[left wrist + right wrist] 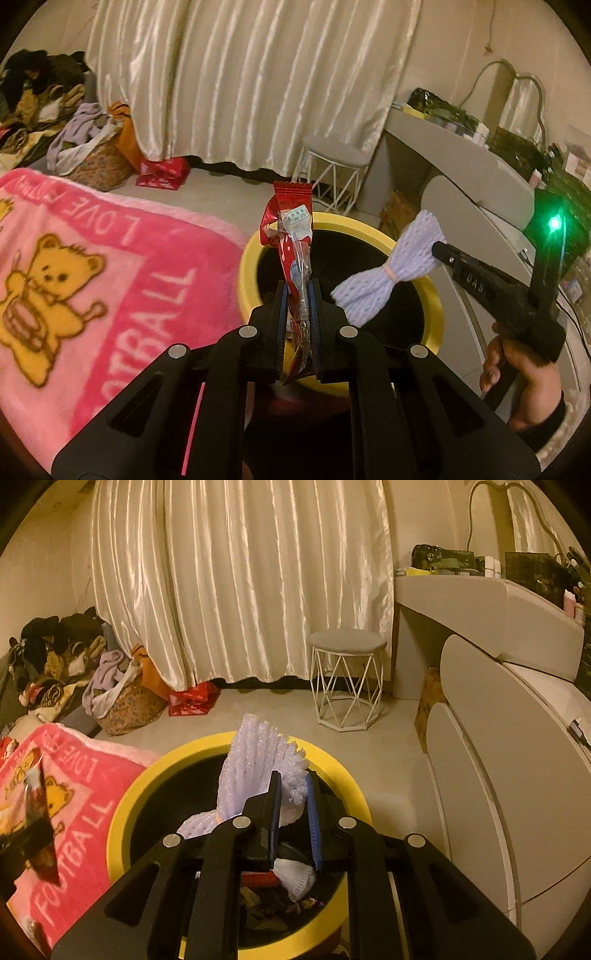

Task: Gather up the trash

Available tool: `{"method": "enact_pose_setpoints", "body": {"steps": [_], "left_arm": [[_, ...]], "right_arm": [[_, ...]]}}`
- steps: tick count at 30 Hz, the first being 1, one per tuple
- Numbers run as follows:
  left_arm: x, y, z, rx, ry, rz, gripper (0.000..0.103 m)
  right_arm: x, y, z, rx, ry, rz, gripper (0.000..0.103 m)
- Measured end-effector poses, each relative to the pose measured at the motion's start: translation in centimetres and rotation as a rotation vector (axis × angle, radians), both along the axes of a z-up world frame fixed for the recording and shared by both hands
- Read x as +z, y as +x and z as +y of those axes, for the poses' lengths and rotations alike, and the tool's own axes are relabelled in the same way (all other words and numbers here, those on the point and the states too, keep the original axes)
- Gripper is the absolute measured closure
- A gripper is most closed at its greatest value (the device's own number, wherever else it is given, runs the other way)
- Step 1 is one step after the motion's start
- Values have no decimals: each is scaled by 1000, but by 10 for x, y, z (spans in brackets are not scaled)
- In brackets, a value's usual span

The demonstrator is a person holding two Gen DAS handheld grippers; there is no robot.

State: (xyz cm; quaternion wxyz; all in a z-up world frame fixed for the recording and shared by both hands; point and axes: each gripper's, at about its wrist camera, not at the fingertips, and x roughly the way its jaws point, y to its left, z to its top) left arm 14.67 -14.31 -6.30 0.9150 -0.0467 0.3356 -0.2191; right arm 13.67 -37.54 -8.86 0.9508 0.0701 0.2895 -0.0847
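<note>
Left hand-held gripper [298, 291] is clenched on a crinkly red-and-clear plastic snack wrapper [291, 236], pinched low on its length; most of it stands up past the fingertips, a short tail hangs below. Likely very light, limp, slick film, so it may cling to the pads on release and flutter, not drop straight.

Right hand-held gripper [293, 794] is grasping a white foam fruit-net sleeve tied bow-like at its middle [255, 771], held by one flared end; the rest sticks out ahead and to its left. Soft, springy, near weightless; it squashes under the pads and should rebound when let go.

Both pieces hang over the round yellow-rimmed bin with black liner [122, 812], directly ahead of and below both grippers. Bin already holds some scraps, plenty of room left.

Edges: the yellow rim is just under the left fingertips. Pink teddy-bear fleece blanket [110, 277] lies right against the bin on the left gripper's left side. Pale curved cabinet [480, 757] is close on the right gripper's right. Open floor lies ahead. The grippers are near each other over the opening, so a staggered release looks safer.
</note>
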Motion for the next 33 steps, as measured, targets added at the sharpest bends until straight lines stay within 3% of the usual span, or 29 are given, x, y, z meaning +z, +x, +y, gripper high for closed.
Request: {"method": "enact_pose_setpoints", "body": {"steps": [4,6,8,9,10,12,16,23,33], "left_arm": [[-4,17,-18,-31,9,23,95],[-8,28,-27,-52,10,39,94],[-13,38,-34,-78,16,66,74],[-15,41,-36,-77,27,65,51],[-15,42,-37,-75,32,56,41],[-13,40,-33,-70,22,46,38],[-7,29,-18,-37,4,29,13],[14,-9,28,101,11,-70,11],[28,-56,85,239,80,-149,11]], "right_arm": [[-4,0,-3,13,15,24,86],[-6,-2,-4,24,16,36,76],[-7,-3,-4,35,19,42,60],[-6,-5,-4,39,21,42,54],[-5,-7,-4,39,22,40,53],[-3,-12,-3,42,24,36,45],[4,-23,0,41,24,0,33],[26,-47,25,84,13,-124,7],[46,-88,83,213,-13,-281,6]]}}
